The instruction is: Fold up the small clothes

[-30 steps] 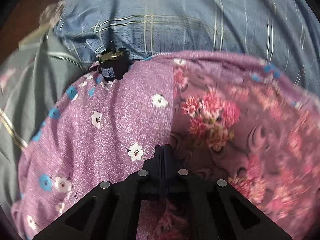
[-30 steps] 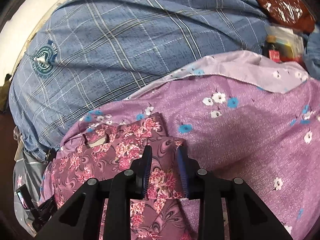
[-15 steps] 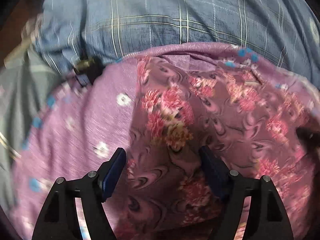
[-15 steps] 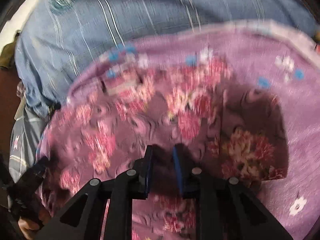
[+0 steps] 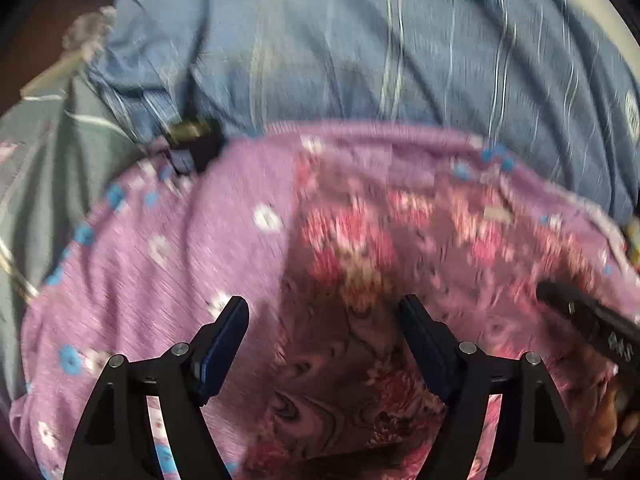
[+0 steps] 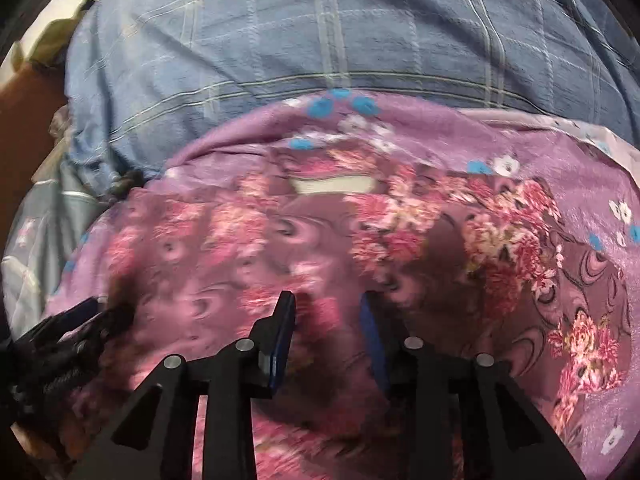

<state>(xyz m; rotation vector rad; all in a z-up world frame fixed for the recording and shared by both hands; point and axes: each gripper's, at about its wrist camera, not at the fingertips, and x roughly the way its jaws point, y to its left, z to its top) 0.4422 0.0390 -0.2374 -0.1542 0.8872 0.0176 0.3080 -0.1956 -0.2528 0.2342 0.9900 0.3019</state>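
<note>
Left wrist view: the left gripper point(image 5: 324, 320) hangs wide apart over the rose-print garment point(image 5: 360, 360), nothing pinched, cloth spread below and ahead of the fingers. The right gripper point(image 6: 326, 312) has jaws opening, gap still narrow, pads clear of that same garment just beneath them. It lies on a purple flowered cloth point(image 6: 580, 168); beyond that, a blue checked sheet point(image 6: 320, 40).

A bedroom (checked blue bedsheet point(image 6: 320, 40))
</note>
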